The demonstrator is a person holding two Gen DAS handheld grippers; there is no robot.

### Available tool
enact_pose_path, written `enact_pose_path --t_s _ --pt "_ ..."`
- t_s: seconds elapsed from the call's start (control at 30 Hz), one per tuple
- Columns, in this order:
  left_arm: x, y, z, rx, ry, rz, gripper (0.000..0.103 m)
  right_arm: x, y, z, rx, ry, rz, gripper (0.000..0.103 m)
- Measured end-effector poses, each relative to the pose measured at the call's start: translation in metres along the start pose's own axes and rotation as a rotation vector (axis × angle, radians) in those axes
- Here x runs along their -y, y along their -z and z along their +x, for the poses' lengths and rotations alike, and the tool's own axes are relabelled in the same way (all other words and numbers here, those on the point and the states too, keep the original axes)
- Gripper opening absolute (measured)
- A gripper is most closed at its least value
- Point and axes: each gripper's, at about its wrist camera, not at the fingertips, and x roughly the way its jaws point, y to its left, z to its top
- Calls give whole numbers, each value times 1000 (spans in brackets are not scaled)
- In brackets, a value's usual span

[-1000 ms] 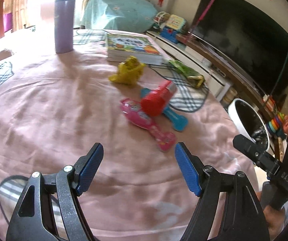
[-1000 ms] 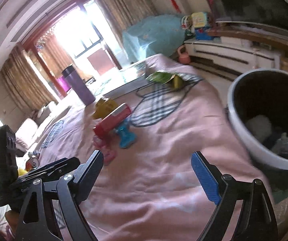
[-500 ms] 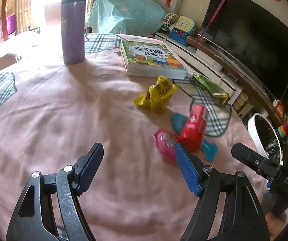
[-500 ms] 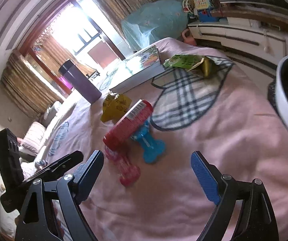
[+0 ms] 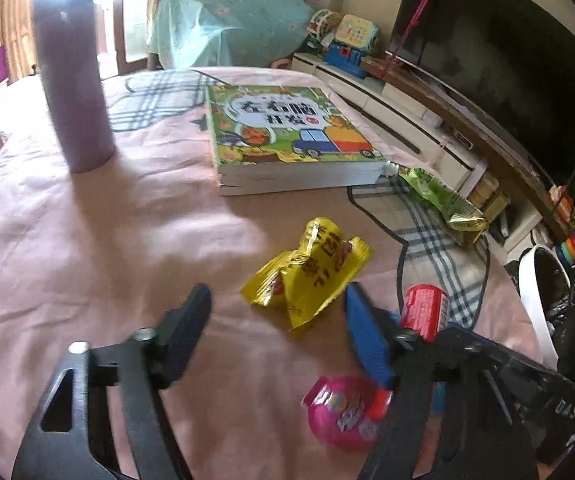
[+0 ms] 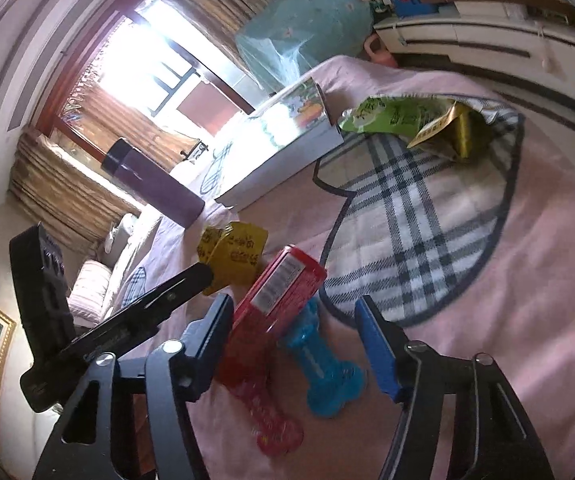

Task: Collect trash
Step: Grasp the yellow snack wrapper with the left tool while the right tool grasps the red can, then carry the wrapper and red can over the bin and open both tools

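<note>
Both tools, closing on nothing, moved toward the wrappers; white bin (image 5: 535, 312) (contents unclear) sits right.

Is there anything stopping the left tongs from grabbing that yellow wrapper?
Probably not. The yellow wrapper lies just ahead of the closing left tongs, nothing between them, on open pink cloth.
</note>
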Motion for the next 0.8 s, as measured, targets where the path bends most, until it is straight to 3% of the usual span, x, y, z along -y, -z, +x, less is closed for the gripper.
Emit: enact_pose_path --t_s 0.03,0.07,0.2,0.37,0.67,0.8 --pt "1 0 6 -13 11 4 42 1 -1 3 -5 -18 9 60" --pt "1 1 8 -19 29 4 37 1 -1 4 -8 -30 12 58" --pt "6 5 5 2 16 29 26 -4 -3 8 -21 -74 1 43" --pt "-4 17 -16 17 13 -10 25 -15 2 3 -18 -83 -43 30" --pt "-1 50 -71 74 72 -69 24 -25 18 -42 17 -73 -139 27" --pt "13 64 -82 74 104 -64 24 -8 27 -77 46 -58 -133 26"
